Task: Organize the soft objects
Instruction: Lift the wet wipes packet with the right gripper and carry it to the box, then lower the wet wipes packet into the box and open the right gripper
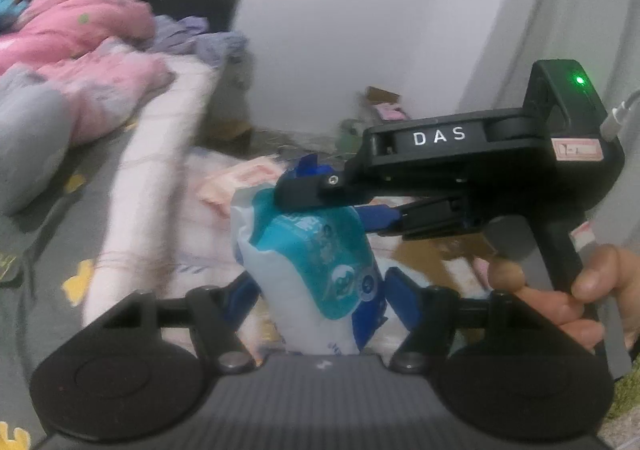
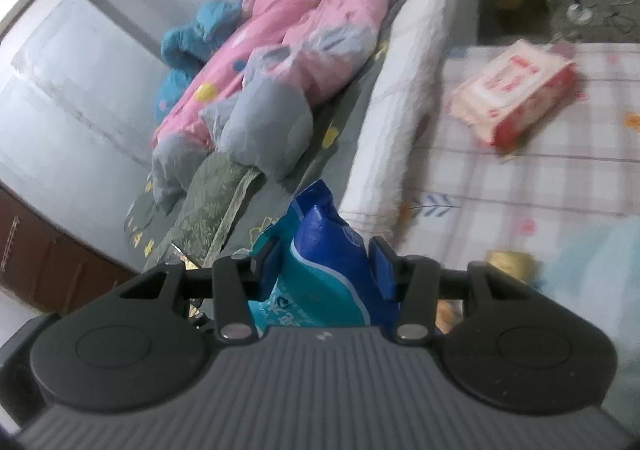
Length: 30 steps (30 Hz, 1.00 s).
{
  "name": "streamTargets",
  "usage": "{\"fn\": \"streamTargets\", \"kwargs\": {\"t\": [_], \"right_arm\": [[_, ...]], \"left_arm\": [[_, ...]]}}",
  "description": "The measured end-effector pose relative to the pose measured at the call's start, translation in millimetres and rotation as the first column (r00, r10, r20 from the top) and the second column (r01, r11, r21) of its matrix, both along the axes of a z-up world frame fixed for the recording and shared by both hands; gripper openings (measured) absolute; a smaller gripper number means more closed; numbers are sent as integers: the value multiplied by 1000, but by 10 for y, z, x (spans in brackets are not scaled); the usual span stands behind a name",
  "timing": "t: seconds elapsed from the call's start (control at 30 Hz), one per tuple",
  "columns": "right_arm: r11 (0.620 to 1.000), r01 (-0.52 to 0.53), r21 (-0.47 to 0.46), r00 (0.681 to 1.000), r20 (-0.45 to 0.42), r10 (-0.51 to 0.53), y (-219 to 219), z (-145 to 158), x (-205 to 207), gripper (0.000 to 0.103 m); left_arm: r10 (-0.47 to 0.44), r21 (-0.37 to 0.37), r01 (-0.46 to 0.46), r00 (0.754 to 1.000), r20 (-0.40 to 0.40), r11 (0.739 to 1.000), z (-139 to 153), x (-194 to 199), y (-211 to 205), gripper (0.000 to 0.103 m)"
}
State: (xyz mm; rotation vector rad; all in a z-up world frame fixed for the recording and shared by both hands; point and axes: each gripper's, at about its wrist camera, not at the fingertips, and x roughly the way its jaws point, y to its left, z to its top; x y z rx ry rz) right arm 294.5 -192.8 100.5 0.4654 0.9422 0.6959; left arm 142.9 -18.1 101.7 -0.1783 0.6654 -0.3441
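Both hand-held grippers clamp one blue-and-teal pack (image 1: 316, 266). The left hand-held gripper (image 1: 316, 290) pinches its lower end; the right hand-held gripper (image 2: 324, 270), entering the left view from 3 o'clock, grips its top. A red-and-white pack (image 2: 516, 94) lies on the checked sheet (image 2: 560, 178) at 2 o'clock in the right view.

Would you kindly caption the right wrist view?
Right hand-held gripper shut on blue-teal soft pack, pink tissue pack lying on the checked sheet.
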Motion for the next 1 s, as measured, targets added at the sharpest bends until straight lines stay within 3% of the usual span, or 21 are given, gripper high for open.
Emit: {"fn": "streamTargets", "kwargs": {"t": [0.23,0.47,0.6,0.7,0.87,1.0], "right_arm": [[986,166,27,985,34,-167,-1063,218,-541,46],[930,366,32,930,2,-366,-2299,133,-1100,46],[892,451,18,891,-63,-449,-2824,-157,-1333,46],[870,493,23,863,-135,-486,-3120,-466,-1405,46],[855,515,61,840,-232,-490,-3356,-1061,-1284,46],[845,533,45,815,-299,-497,-3379,-1548,-1091,46]], "left_arm": [[-182,-17,182,983,21,983,142,-116,-805,67],[-381,-35,379,924,-45,925,26,-130,-1833,66],[-447,-46,445,885,-129,894,-242,-30,-2292,66],[-457,-13,462,871,-184,887,-480,42,-2555,66],[-428,53,453,870,-243,890,-781,254,-2678,66],[-422,86,444,885,-195,892,-746,286,-2530,68]]}}
